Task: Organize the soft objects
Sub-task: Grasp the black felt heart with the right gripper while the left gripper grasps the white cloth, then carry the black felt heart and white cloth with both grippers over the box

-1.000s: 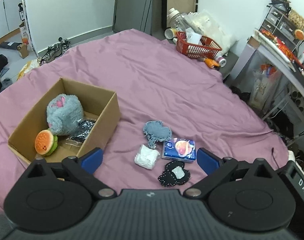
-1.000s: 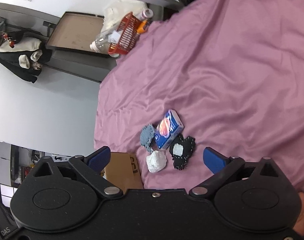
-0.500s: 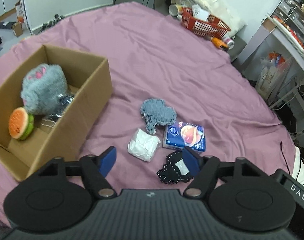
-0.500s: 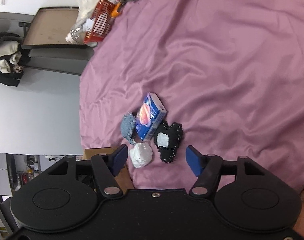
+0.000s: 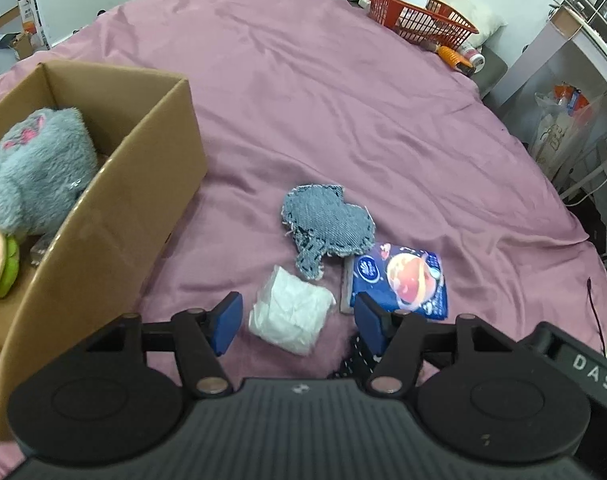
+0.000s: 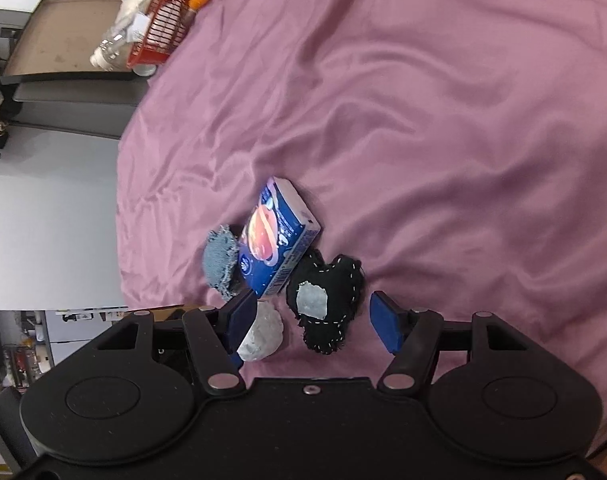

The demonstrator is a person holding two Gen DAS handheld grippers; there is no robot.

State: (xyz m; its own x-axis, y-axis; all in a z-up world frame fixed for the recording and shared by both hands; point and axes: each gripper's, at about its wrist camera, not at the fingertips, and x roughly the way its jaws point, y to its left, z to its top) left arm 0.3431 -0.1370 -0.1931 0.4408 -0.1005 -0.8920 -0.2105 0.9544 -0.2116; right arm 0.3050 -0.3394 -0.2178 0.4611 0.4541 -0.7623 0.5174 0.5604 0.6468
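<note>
With fingers spread, the left gripper (image 5: 297, 322) is framing the white wad (image 5: 290, 316) at lower centre, the right gripper (image 6: 317, 326), likewise spread, is framing the black heart patch (image 6: 327, 300) at lower centre, and the cardboard box (image 5: 143, 184) is sitting at left on the purple sheet (image 5: 343, 112).

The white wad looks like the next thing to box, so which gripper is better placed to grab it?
Left, probably. The left gripper is open with the white wad between its fingers, and the cardboard box lies on its side.

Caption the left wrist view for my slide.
Open left gripper framing a white wad beside the box.
</note>
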